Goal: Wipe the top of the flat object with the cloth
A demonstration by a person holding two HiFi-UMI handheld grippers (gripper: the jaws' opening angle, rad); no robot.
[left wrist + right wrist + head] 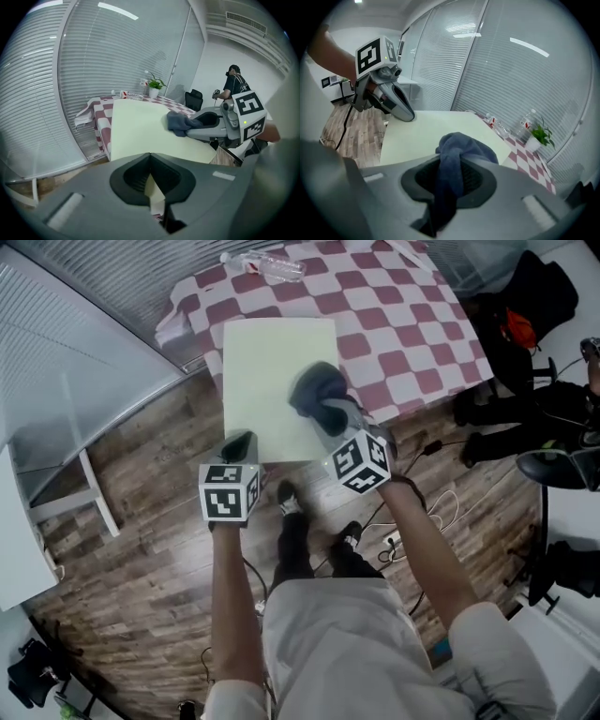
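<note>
Here the left gripper [239, 442] pinches the pale yellow flat board [272, 362] steady so the right gripper [330, 414], squeezing a dark blue cloth [313, 386], can rub it.

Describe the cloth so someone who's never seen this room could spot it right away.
Find the table with the red-and-white checked cover; a pale flat board lies on its near end. On the board's right side sits the cloth, clamped by the right gripper. It is the only soft, dark blue-grey thing there.

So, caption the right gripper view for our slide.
Right claw grips blue cloth over pale board; left claw clamps its edge.
</note>
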